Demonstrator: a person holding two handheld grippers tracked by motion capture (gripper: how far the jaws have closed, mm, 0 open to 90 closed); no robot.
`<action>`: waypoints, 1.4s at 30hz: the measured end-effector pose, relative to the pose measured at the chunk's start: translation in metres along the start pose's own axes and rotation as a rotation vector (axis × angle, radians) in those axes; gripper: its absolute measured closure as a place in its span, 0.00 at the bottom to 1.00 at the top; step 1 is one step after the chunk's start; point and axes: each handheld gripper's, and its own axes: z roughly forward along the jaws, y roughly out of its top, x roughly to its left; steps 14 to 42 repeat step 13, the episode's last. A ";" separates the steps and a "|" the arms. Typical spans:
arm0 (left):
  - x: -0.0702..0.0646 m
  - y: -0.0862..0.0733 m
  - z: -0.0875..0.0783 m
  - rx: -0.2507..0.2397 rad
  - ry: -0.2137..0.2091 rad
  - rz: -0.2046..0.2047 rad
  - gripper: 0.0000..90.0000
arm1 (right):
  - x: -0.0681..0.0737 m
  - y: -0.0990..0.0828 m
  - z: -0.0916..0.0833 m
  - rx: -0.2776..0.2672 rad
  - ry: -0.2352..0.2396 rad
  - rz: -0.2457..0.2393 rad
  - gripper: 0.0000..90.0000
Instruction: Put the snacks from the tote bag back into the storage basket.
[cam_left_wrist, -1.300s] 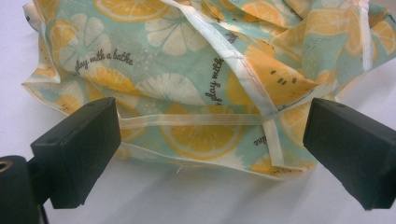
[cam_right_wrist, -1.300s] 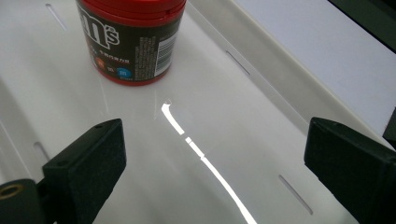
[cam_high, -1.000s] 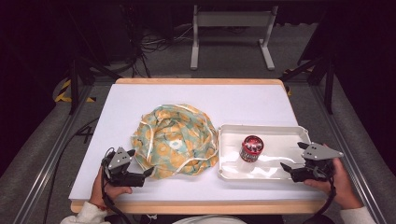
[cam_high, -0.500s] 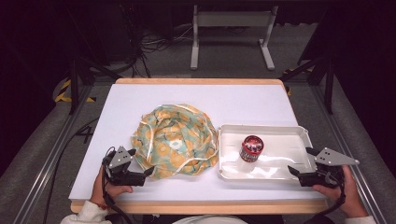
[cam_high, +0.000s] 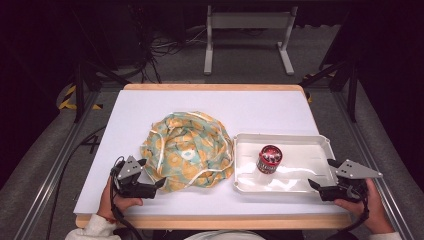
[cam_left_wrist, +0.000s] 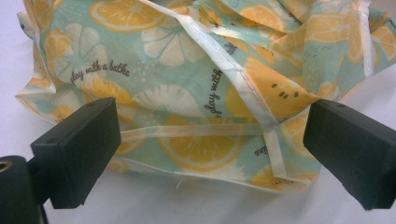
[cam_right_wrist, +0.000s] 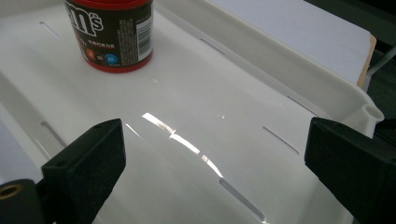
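Observation:
A crumpled cloth (cam_high: 187, 150) printed with orange slices on pale green lies in the middle of the white table. My left gripper (cam_high: 154, 172) is open at the cloth's near left edge; in the left gripper view its jaws stand wide on either side of the cloth's hem (cam_left_wrist: 201, 135). A small red and brown candy can (cam_high: 269, 158) stands upright in a white tray (cam_high: 280, 137) to the right of the cloth. My right gripper (cam_high: 320, 173) is open at the tray's near right corner, with the tray floor (cam_right_wrist: 261, 93) between its jaws and the can (cam_right_wrist: 114, 35) beyond them.
The table's wooden front edge (cam_high: 215, 222) runs just below both hands. Bare white table surface (cam_high: 210, 102) lies behind the cloth and tray. Metal frame legs (cam_high: 285, 50) and cables sit on the floor past the table's far edge.
My right gripper has drawn back a little toward the table's near edge and right. The left gripper, cloth and can have stayed put.

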 end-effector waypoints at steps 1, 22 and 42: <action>0.000 0.000 0.000 -0.001 0.000 -0.002 0.05 | 0.000 0.000 0.000 0.001 0.001 -0.002 0.07; 0.001 0.001 0.002 0.001 -0.001 -0.002 0.05 | 0.000 0.000 0.000 0.001 0.007 -0.010 0.07; 0.001 0.001 0.002 0.001 -0.001 -0.002 0.05 | 0.000 0.000 0.000 0.001 0.007 -0.010 0.07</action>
